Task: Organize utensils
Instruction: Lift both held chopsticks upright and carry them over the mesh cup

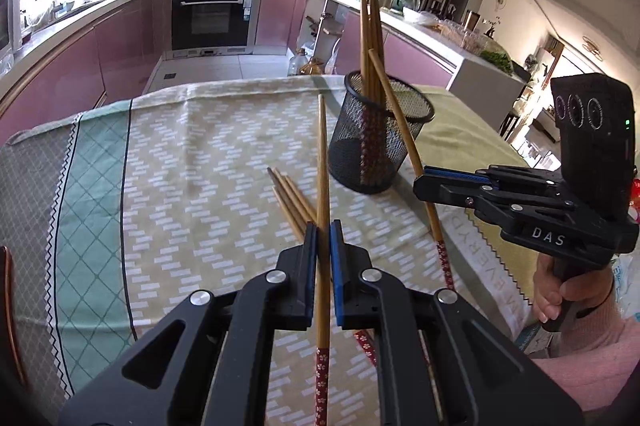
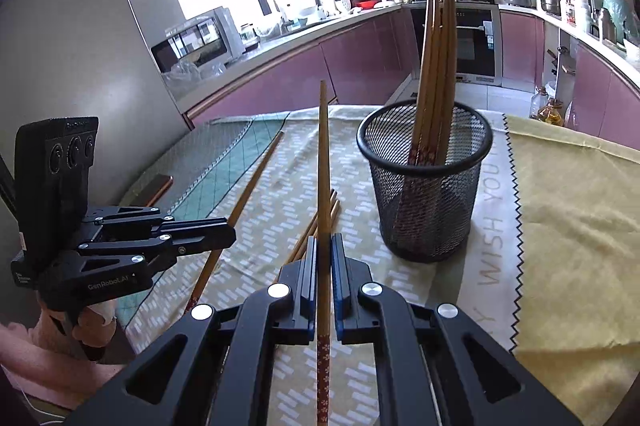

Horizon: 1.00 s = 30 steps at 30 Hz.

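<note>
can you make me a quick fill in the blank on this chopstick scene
1. Each hand-held gripper, left and right, is shut on one ____.
2. The black mesh cup stands ____ on the cloth.
3. The chopsticks in the cup have their patterned red ends pointing ____.
4. The loose chopsticks on the cloth lie ____ the cup.

Missing words: chopstick; upright; down; outside

Two grippers, one chopstick each

Frame centre: right gripper (image 2: 323, 246) clamps a chopstick (image 2: 323, 162); mesh holder (image 2: 424, 186) centre-right; left gripper (image 2: 230, 230) at left grips another chopstick (image 2: 252, 186).
</note>
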Tool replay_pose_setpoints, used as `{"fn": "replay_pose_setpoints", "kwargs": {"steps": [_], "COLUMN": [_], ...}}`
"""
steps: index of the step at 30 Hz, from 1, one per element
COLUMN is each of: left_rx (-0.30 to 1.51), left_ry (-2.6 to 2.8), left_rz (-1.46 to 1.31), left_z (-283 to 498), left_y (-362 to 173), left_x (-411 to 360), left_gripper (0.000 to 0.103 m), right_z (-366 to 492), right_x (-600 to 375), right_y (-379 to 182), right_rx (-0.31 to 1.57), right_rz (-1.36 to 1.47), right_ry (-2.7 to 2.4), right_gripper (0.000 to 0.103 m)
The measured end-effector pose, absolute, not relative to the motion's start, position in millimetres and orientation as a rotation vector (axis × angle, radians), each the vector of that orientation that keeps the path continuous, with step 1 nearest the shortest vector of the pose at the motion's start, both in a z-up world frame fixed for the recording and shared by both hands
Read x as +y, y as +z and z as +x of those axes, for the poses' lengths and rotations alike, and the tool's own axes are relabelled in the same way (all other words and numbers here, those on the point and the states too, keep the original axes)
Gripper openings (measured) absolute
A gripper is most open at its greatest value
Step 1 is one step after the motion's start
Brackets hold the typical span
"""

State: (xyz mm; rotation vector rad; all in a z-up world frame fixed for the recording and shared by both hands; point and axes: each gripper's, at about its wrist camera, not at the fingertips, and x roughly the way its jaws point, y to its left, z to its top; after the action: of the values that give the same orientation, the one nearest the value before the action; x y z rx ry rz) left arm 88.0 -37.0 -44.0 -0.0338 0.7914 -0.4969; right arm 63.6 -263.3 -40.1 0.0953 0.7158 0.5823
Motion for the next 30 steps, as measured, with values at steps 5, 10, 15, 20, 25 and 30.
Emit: {"fn": "replay_pose_setpoints", "kwargs": {"steps": [5, 10, 15, 20, 25, 30], "left_rx": [0.751, 0.708, 0.68, 0.655, 0.627, 0.61], "left_ry": [-0.516, -0.529, -0.537, -0.545, -0.56, -0.571], "left_rz": [-0.046, -0.049, -0.068, -0.082, -0.092, -0.096], "left_z": [85, 82, 80, 82, 86, 92], "left_y": [-26, -9, 4, 14, 24, 33], "left_x": [-35, -34, -30, -29, -34, -42], "left_gripper": [0.007, 0.007, 0.007, 0.007, 0.007, 0.007], "right_z": [63, 60, 59, 60, 62, 64], "right_x": [-270, -278, -285, -289, -292, -298], "right_y": [-29, -18, -11, -2, 9, 19], "right_rx": [0.679, 0.645, 0.62, 0.591, 0.563, 0.536], "right_rz": [0.113, 0.122, 0.128, 0.129, 0.122, 0.12], "right_ry": [0.572, 0.565, 0.56, 0.55, 0.539, 0.527], "right_gripper": [0.006, 0.006, 0.006, 0.006, 0.006, 0.006]}}
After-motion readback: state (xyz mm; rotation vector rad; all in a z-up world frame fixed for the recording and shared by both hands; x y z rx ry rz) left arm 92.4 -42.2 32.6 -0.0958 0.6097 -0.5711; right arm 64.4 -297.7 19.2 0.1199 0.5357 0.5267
